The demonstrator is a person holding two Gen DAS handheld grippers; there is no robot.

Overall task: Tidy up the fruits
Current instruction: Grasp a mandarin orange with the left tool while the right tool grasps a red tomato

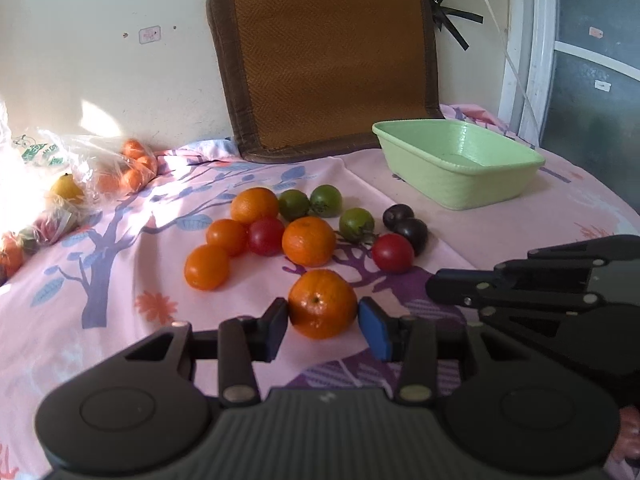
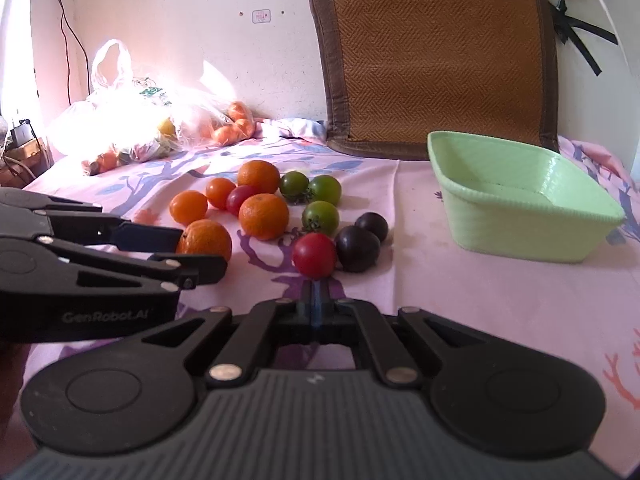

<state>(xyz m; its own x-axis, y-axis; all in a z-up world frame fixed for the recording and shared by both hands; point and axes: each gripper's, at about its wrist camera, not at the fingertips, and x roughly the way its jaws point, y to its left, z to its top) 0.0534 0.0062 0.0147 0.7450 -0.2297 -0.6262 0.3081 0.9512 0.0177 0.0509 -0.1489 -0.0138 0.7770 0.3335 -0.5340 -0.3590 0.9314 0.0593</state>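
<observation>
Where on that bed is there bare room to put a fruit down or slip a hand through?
The green basket is empty. Bare sheet lies between the basket and the dark plums, and in front of the basket toward the camera. It is crowded around the oranges and tomatoes, and at the plastic bags by the wall.

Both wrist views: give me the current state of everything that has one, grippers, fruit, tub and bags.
Left gripper: pads closed on the nearest orange, which rests on the cloth.
Right gripper: shut, empty, just short of the red tomato.
Green tub: upright, empty.
Loose fruit pile: on the cloth, outside the tub.
Plastic bags: still hold fruit.
</observation>
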